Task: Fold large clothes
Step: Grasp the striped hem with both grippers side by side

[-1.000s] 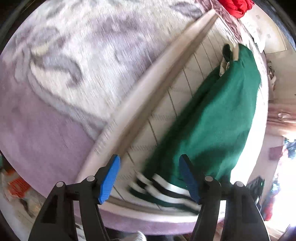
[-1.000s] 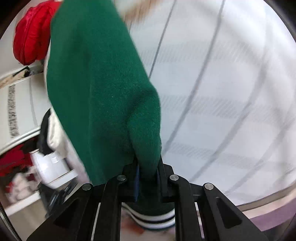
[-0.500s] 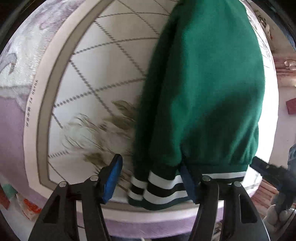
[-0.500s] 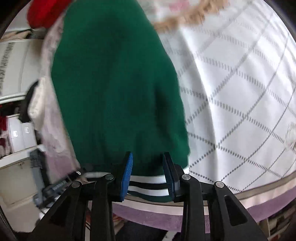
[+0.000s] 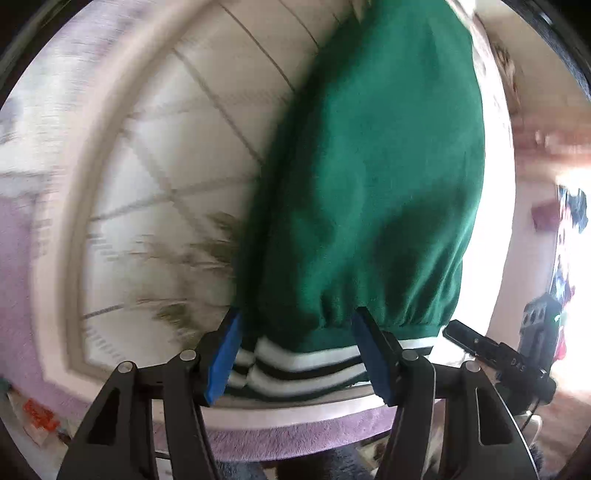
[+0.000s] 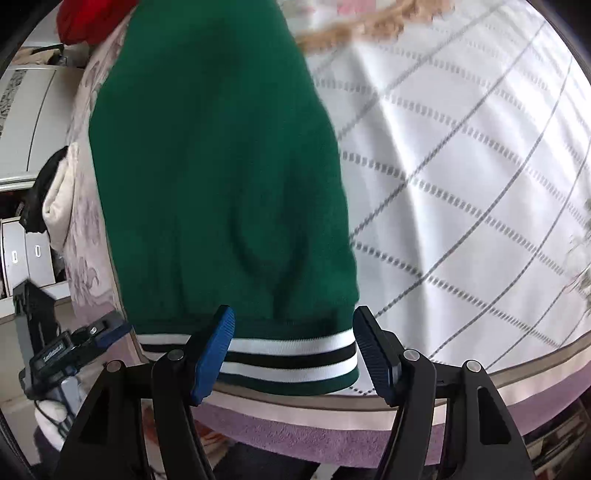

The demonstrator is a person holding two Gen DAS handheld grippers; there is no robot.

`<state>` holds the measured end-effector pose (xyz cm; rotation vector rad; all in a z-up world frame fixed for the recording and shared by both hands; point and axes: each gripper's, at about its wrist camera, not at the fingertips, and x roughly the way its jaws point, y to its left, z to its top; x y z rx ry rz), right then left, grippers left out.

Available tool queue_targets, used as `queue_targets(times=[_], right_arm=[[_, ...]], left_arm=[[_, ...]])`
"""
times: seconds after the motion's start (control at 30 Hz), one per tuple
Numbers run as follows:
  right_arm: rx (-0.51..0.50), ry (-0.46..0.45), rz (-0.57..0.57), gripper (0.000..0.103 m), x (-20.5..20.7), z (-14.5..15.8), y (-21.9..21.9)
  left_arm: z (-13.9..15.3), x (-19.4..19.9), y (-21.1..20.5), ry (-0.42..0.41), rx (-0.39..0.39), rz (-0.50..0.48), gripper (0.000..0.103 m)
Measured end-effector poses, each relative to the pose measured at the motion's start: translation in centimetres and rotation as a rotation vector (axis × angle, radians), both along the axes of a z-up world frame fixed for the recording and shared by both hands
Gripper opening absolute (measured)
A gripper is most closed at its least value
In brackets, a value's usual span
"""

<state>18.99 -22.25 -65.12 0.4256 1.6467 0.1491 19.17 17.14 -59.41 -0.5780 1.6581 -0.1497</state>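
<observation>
Right gripper (image 6: 293, 356) opening above green jacket (image 6: 221, 177) hem

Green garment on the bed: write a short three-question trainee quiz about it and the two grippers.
1. True or false: the right gripper is clamped on the striped hem of the green garment.
2. Which pattern marks the white bedcover under the garment? A) grey diamond grid B) red dots C) blue stripes
3. Fill in: in the right wrist view, the thing at the far end of the garment, top left, is coloured ____.

Key
1. False: its jaws are opening and the pads stand clear of the hem, which lies on the cover between them. The left gripper is closing around the hem's other end without pressing it yet.
2. A
3. red
</observation>
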Motion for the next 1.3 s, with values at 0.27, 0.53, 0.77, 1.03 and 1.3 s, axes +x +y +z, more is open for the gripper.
queue_targets(times=[0.27, 0.53, 0.77, 1.03, 1.3], right_arm=[[-0.009, 0.019, 0.068, 0.071, -3.5, -3.9, 0.8], [-0.006, 0.01, 0.122, 0.077, -3.0, -3.7, 2.6], [0.231, -0.037, -0.031, 0.084, -3.4, -5.5, -2.0], [0.559, 0.035, -0.137, 0.082, -2.6, -8.9, -3.9], [0.566, 0.09, -0.212, 0.036, -3.7, -11.1, -2.6]], left_arm=[[5.6, 0.0, 0.3, -0.181, 0.111, 0.066, 0.017], [2.6, 0.3, 2.1, -0.09, 0.086, 0.03, 0.026], [0.3, 1.0, 5.0, -0.081, -0.038, 0.113, 0.049], [-1.1, 1.9, 1.5, -0.141, -0.065, 0.085, 0.077], [0.0, 2.2, -0.6, -0.207, 0.009, 0.08, 0.018]])
